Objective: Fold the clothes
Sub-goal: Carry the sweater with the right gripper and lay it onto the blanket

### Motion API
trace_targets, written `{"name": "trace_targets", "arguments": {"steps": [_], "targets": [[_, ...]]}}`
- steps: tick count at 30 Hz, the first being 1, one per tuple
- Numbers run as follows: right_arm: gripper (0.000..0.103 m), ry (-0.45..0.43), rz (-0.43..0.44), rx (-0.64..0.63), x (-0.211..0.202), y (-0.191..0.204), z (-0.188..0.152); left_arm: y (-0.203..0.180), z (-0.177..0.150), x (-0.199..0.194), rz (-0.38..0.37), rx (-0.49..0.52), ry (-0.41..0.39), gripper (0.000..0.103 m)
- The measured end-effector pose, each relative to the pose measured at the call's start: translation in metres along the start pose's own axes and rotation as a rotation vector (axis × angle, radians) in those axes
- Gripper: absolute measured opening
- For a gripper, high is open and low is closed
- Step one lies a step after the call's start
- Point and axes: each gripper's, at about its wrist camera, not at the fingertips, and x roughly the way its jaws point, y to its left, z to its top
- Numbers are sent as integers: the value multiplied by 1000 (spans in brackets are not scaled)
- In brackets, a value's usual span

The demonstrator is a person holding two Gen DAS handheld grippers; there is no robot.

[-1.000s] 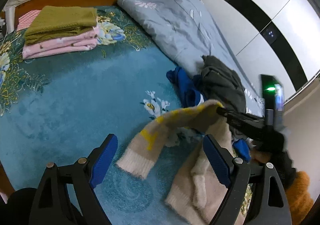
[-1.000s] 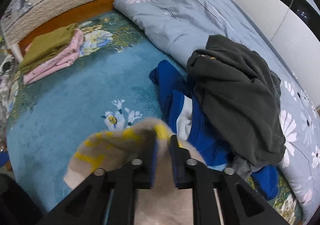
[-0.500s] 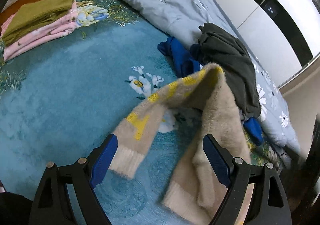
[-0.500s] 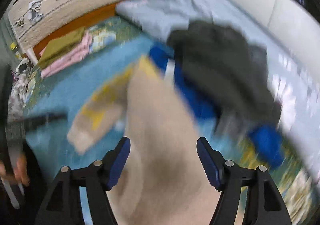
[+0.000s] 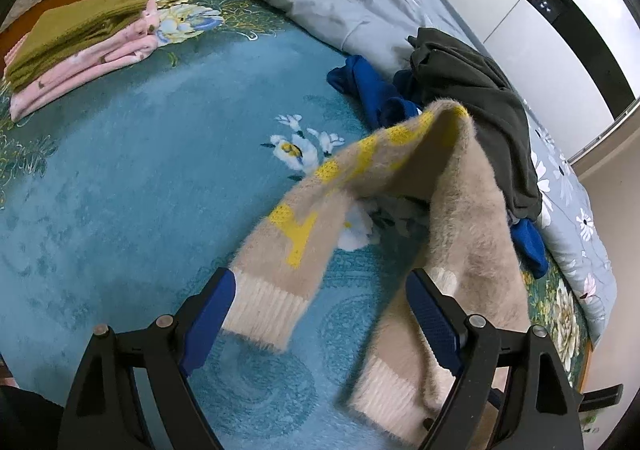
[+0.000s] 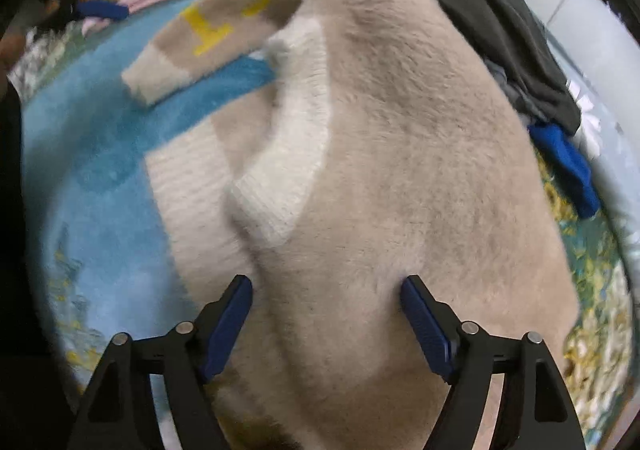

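A beige sweater (image 5: 460,210) with yellow lettering is seen unfolded at the centre and lower right of the left wrist view, one sleeve trailing over the teal blanket (image 5: 140,170). It fills the middle of the right wrist view. The left gripper (image 5: 320,314) and right gripper (image 6: 326,324) are both spread wide, nothing pinched. A folded stack (image 5: 80,34) is seen at upper left, so some work is judged done. A dark garment (image 5: 480,90) and a blue garment (image 5: 372,90), heaped at right, are left unfolded.

Beige sweater (image 6: 380,170) hem runs off frame bottom.
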Motion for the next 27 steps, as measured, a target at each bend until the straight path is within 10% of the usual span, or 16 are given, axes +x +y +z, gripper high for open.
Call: {"name": "trace_targets", "arguments": {"steps": [5, 9, 19, 27], "targets": [[64, 19, -34, 57, -5, -10, 8, 3, 1, 2, 13, -7, 4, 87], [17, 56, 40, 184, -22, -39, 20, 3, 5, 7, 22, 5, 15, 87], [14, -76, -91, 331, -111, -165, 60, -25, 41, 33, 99, 197, 46, 87], [14, -76, -278, 437, -88, -263, 94, -58, 45, 65, 169, 362, 79, 87]]}}
